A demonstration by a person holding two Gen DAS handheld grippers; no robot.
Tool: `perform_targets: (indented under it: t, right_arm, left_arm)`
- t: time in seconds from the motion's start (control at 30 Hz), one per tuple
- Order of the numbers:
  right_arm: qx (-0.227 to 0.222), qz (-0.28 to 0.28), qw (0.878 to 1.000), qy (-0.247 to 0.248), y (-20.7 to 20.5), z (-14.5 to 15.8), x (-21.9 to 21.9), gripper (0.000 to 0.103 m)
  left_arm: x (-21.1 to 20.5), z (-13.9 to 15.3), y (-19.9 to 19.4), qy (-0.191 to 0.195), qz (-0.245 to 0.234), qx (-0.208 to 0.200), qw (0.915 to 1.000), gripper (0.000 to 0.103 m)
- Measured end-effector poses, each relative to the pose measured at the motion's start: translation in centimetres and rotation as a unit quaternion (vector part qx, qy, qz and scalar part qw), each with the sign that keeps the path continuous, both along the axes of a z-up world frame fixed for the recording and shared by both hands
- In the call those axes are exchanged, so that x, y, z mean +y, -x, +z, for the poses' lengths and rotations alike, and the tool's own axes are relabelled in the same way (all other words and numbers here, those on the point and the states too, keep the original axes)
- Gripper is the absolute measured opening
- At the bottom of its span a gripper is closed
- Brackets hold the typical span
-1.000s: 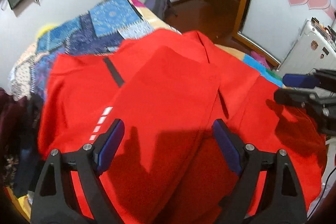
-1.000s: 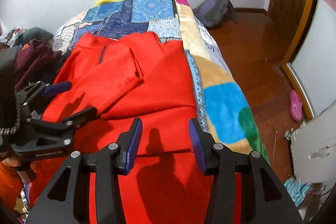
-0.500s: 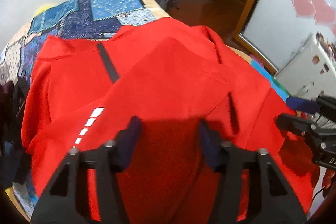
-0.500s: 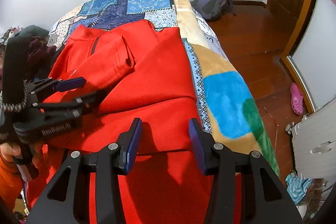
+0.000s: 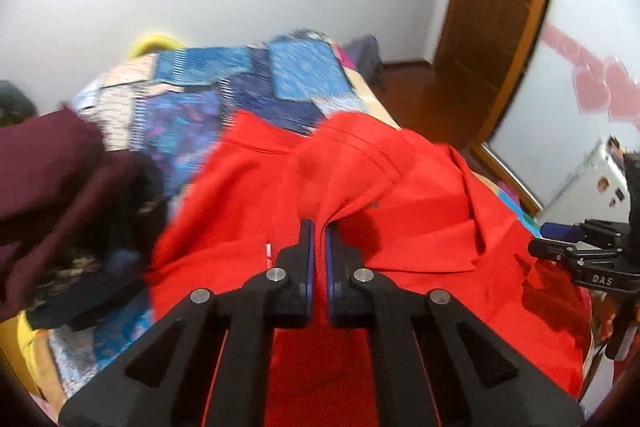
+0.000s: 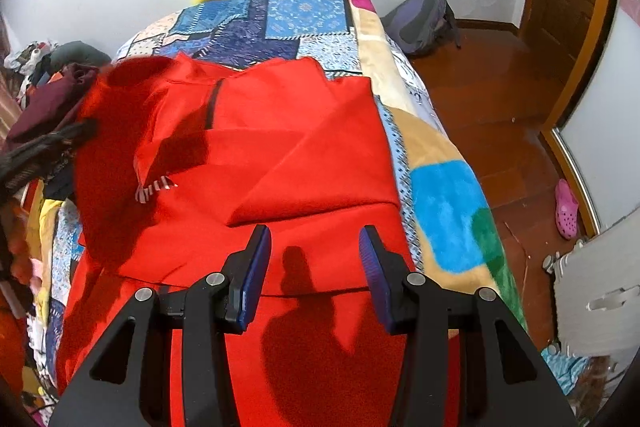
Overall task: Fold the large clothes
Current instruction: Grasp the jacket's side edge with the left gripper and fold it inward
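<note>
One dark maroon garment (image 5: 48, 171) lay heaped at the far left of the bed (image 6: 444, 211), beside the red garment (image 6: 280, 155) that was spread over the patchwork bedspread (image 5: 192, 123). At the garment's left side, the left gripper (image 5: 318, 227) had its fingers pinched together on a fold of the red cloth, which rose bunched above their tips. Further right, the right gripper (image 6: 314, 239) hovered over the garment's lower part near the bed's right edge, its fingers partly apart with nothing between them.
</note>
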State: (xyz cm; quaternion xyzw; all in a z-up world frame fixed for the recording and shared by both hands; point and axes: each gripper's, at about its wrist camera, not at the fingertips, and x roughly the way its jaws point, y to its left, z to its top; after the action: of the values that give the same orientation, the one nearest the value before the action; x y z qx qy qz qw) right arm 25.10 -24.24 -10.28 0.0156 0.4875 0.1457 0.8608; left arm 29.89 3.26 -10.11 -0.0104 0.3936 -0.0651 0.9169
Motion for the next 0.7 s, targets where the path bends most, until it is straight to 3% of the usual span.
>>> perform_targets:
  t: [0.17,0.37,0.53,0.7]
  right_arm:
    - [0.005,0.018,1.0,-0.007,-0.2,-0.1,1.6,0.042]
    - [0.026,0.025,0.999,0.001,-0.6,-1.4,2.8,0.042]
    - [0.058,0.02,0.998,0.018,-0.9,-3.5,2.6,0.042]
    - [0.065,0.017,0.998,0.004,-0.6,-3.9,1.9,0.042]
  left_arm:
    - [5.2,-0.6,2.2,0.006,0.049,0.013,0.9987,0.003]
    - [8.7,-4.0,5.2,0.031,0.082,0.045,0.9952,0.003]
    - [9.8,-7.0,8.2,0.06,0.093,0.07,0.9914,0.004]
    - [9.0,-10.0,10.1,0.051,0.083,0.116,0.9885,0.009]
